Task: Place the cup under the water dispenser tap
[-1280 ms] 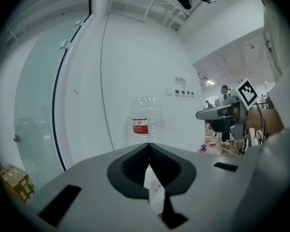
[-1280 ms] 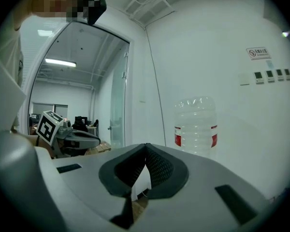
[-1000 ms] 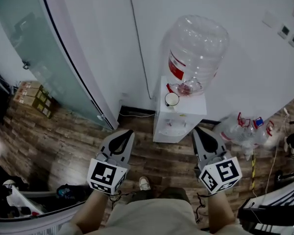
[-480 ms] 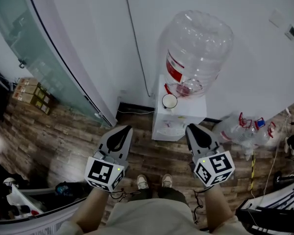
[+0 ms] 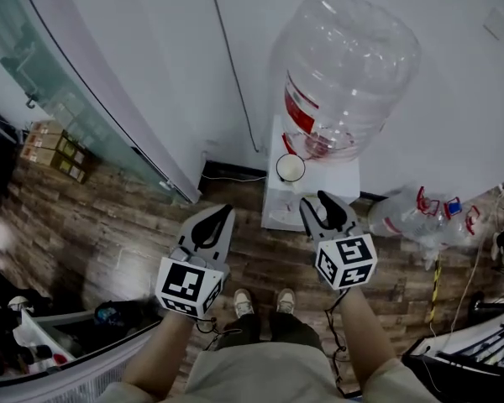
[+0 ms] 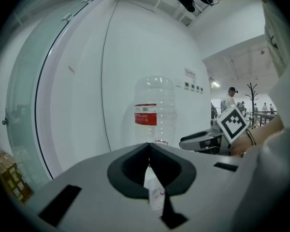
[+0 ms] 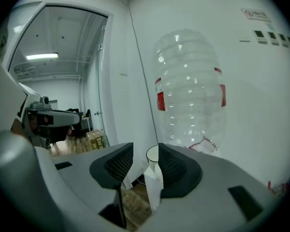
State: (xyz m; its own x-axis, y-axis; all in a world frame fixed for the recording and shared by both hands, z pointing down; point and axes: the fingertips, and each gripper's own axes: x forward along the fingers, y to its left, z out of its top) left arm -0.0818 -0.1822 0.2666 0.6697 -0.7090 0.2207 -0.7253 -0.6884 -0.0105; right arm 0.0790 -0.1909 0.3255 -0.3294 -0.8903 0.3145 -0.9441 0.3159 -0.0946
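Note:
A white cup (image 5: 291,168) with a dark rim stands on top of the white water dispenser (image 5: 319,181), beside the neck of the big clear bottle (image 5: 346,74). My right gripper (image 5: 315,201) hovers just short of the dispenser's front, below the cup. Its jaws have just been opening and stand open with nothing between them. In the right gripper view, the cup (image 7: 153,153) shows beyond the gap of the right gripper (image 7: 145,151). My left gripper (image 5: 222,211) is shut and empty, left of the dispenser. In its own view the left gripper (image 6: 148,147) faces the bottle (image 6: 154,111).
A glass partition (image 5: 59,65) and a white wall run behind. Cardboard boxes (image 5: 55,151) lie at the far left. Empty bottles (image 5: 420,217) and cables (image 5: 479,267) clutter the wooden floor to the right. The person's shoes (image 5: 260,300) stand before the dispenser.
Both grippers have moved closer to the dispenser, the right one further and leftward. The right jaws went from shut to open. The left jaws stayed shut.

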